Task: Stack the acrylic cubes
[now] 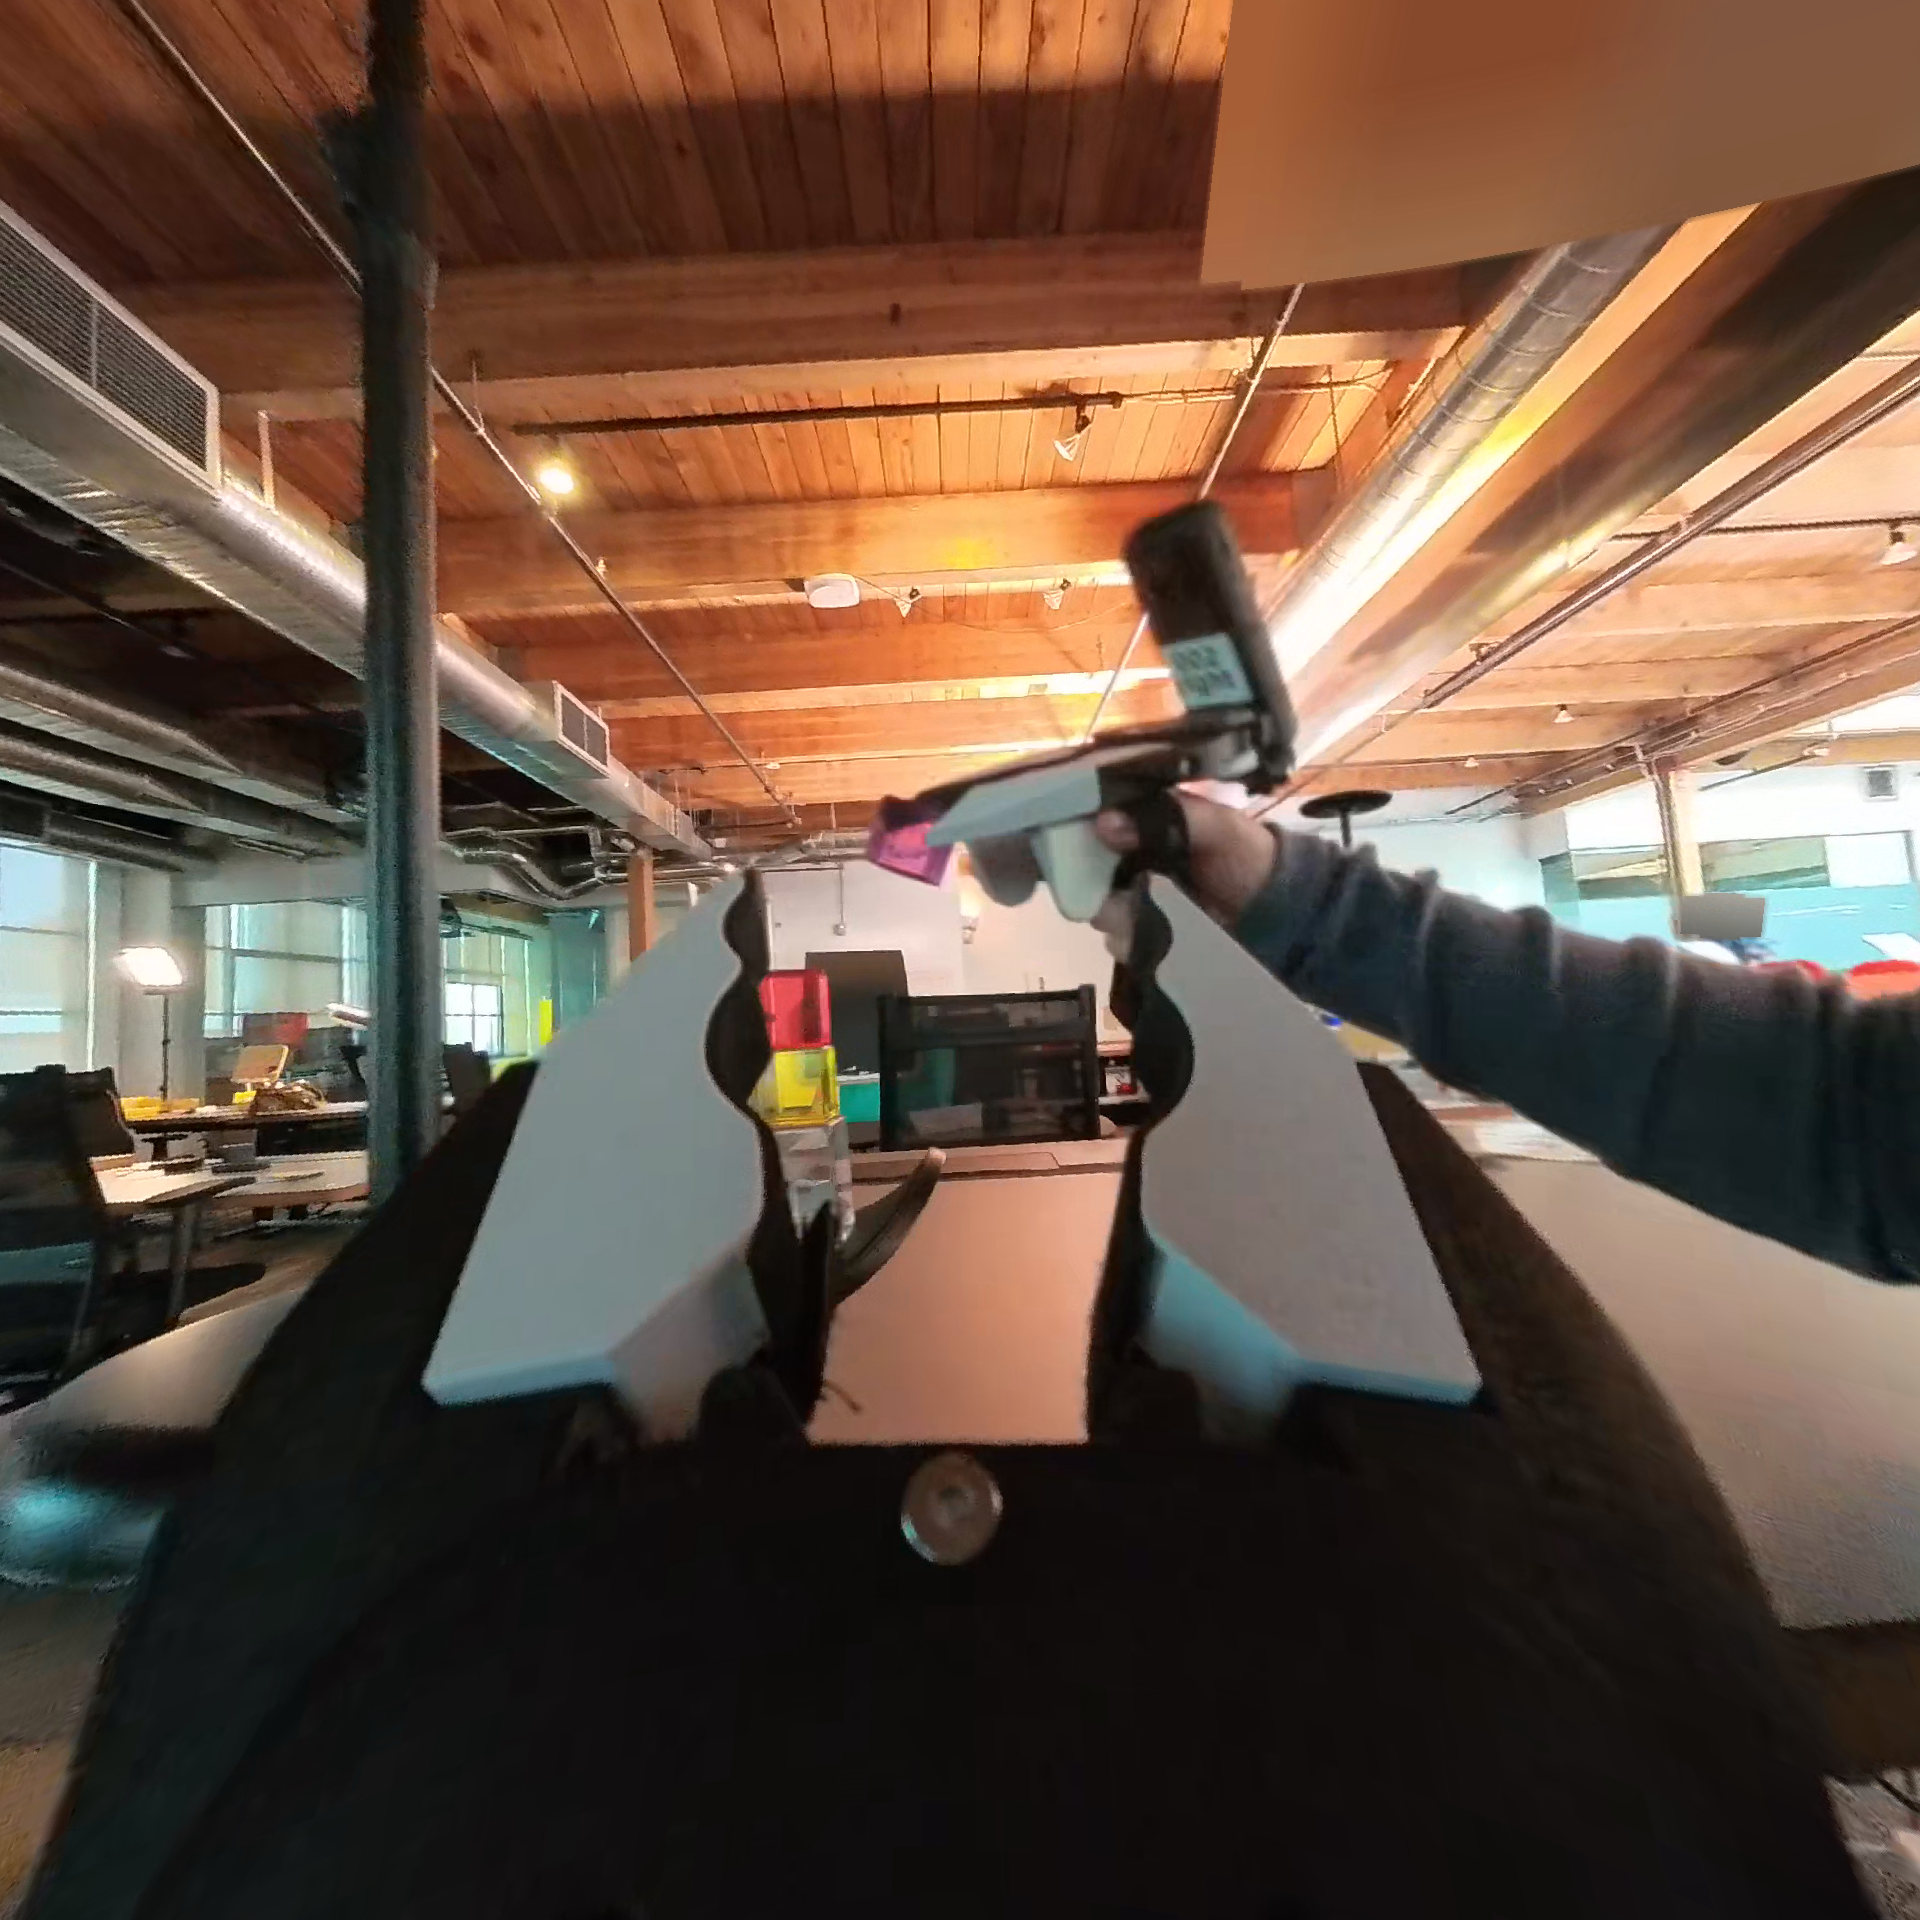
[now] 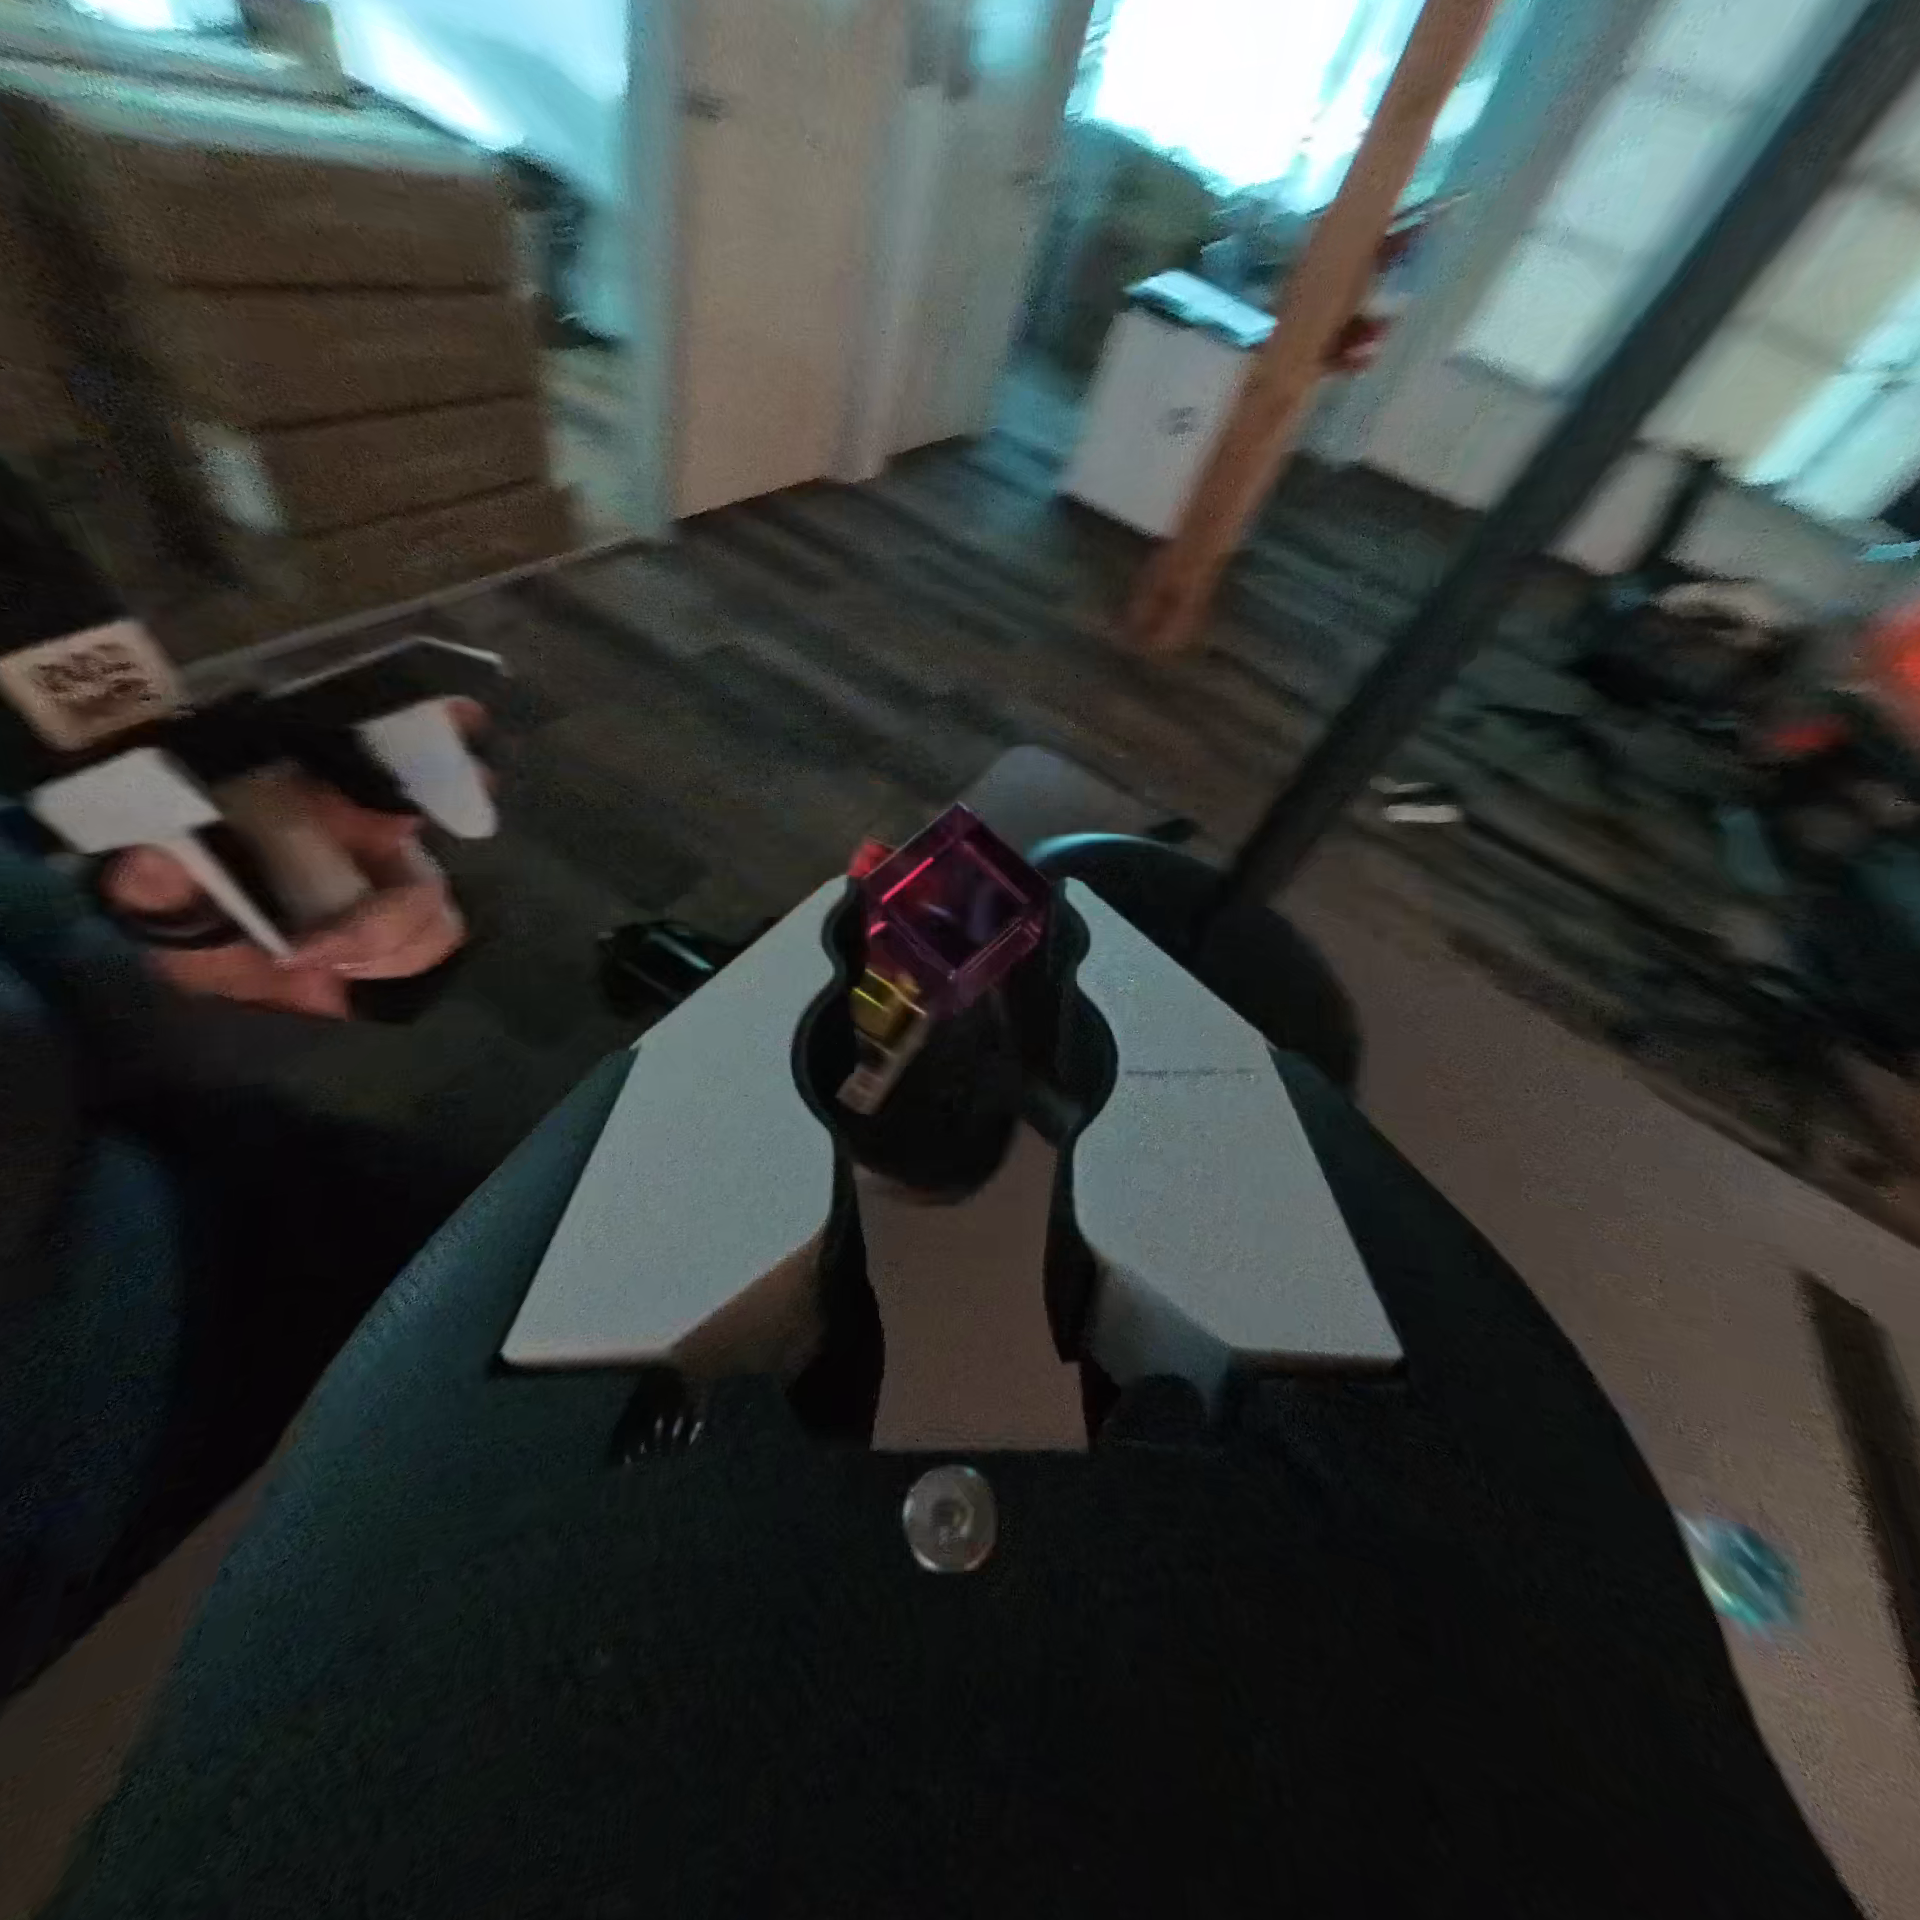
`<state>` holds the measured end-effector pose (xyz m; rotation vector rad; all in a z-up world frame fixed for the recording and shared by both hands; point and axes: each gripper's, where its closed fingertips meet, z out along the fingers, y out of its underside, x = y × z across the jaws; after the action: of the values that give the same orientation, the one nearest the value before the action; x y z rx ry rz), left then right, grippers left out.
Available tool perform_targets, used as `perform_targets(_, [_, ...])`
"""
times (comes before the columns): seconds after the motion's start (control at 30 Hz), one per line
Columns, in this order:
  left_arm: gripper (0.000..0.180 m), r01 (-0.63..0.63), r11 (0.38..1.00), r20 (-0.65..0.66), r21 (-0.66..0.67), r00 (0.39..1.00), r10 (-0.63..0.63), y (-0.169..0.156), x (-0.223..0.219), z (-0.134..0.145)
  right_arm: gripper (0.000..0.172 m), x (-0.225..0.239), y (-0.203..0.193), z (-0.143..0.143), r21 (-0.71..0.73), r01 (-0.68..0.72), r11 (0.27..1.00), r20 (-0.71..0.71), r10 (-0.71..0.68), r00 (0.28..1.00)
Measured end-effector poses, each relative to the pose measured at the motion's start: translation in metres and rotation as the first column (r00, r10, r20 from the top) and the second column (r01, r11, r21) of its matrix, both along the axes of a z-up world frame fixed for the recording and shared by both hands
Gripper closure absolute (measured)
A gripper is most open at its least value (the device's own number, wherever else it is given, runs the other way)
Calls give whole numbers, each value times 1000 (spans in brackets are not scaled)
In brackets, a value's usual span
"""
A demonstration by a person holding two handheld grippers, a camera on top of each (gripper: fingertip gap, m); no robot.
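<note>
In the left wrist view my left gripper [image 1: 948, 894] is open and empty, its fingers spread wide above the tabletop [image 1: 1662, 1351]. A stack stands just inside its left finger without touching it: a red cube [image 1: 795, 1008] on a yellow cube [image 1: 800, 1086] on a clear cube [image 1: 821, 1174]. My right gripper [image 2: 951, 904] is shut on a translucent purple cube [image 2: 956, 920] and holds it in the air above the stack. Its red [image 2: 868, 860] and yellow [image 2: 883, 1003] cubes show beneath. The purple cube [image 1: 909, 847] also shows in the left wrist view, up and to the right of the stack.
A sleeved arm [image 1: 1558, 1039] reaches in from the right. A black mesh organiser [image 1: 987, 1070] stands behind the stack. A dark pillar [image 1: 395, 727] rises at left, with desks and chairs [image 1: 156, 1143] beyond. The left gripper and a hand [image 2: 343, 831] show at left.
</note>
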<state>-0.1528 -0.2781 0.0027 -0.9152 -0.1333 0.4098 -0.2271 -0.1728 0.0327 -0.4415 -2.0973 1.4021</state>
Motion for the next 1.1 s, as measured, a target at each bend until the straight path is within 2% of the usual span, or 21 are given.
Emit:
perform_targets(0.1, [112,-8,1000,2,11,1000,8,-6,-1,0,139,-11,-31,-9,113,-115,987,137,99,986])
perform_targets(0.27, [112,-23,999,11,29,1000,23,-16,-4,0,139,-24,-49,-25,208,-182,961,264,123,957])
perform_targets(0.5, [110,-31,998,22,45,999,31,-23,-8,-1,139,-27,-45,-27,178,-186,966,312,124,942])
perform_targets(1.1, [107,-14,1000,55,12,998,13,-11,-11,-11,139,-30,-41,-37,132,-196,972,356,138,924])
